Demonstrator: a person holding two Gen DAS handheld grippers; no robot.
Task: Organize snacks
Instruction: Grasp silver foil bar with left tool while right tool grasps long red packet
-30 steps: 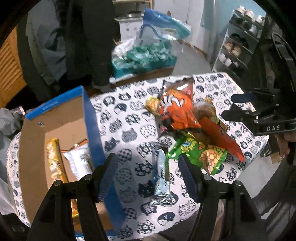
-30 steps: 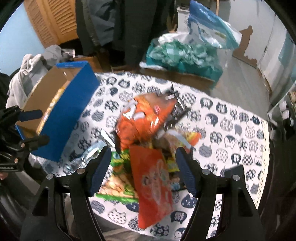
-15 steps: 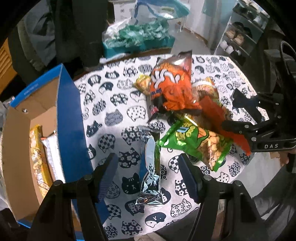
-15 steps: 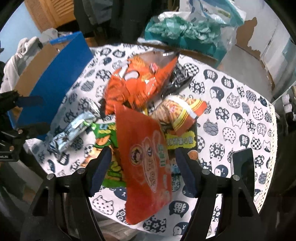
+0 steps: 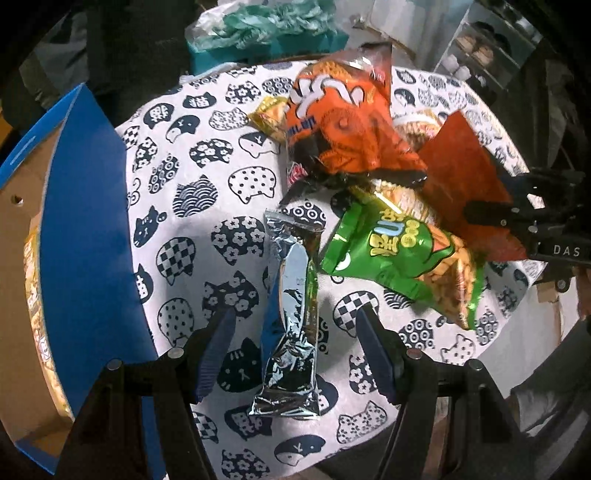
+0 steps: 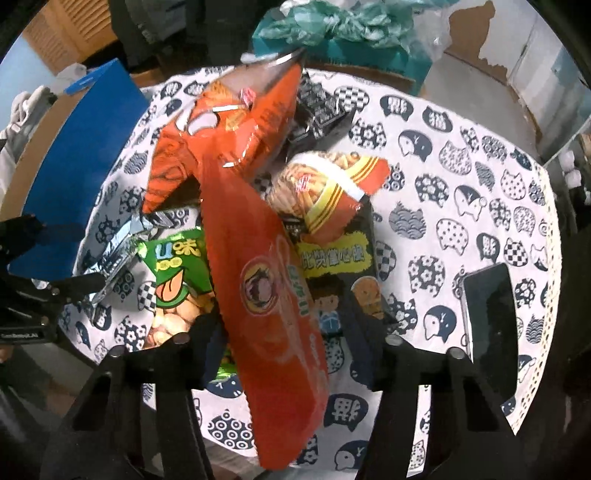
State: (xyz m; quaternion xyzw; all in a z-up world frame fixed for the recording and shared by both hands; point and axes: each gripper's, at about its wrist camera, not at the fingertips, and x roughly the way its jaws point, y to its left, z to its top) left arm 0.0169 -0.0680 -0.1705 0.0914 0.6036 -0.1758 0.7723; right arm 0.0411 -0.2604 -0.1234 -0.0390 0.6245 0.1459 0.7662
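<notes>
A pile of snack bags lies on a cat-print tablecloth [image 5: 207, 192]. My left gripper [image 5: 297, 349] is open, its fingers either side of a long silver packet [image 5: 291, 317]. A green peanut bag [image 5: 399, 254] and a large orange puff bag [image 5: 343, 122] lie beyond it. My right gripper [image 6: 284, 336] is open, straddling a long orange-red bag [image 6: 266, 291] that lies over the green bag [image 6: 177, 273] and a black bag [image 6: 340, 266]. A striped fries bag [image 6: 328, 184] sits behind. A blue-walled cardboard box [image 5: 85, 236] holding snacks stands at the left.
A black phone [image 6: 491, 325] lies on the cloth at the right edge. A teal plastic-wrapped bundle [image 6: 343, 33] sits on the floor beyond the table. A shoe rack [image 5: 480, 48] stands at the far right. The table's near edge is just below both grippers.
Both grippers have moved down and forward toward the pile. The left now straddles the silver packet; the right now straddles the orange-red bag. Both stayed open.
</notes>
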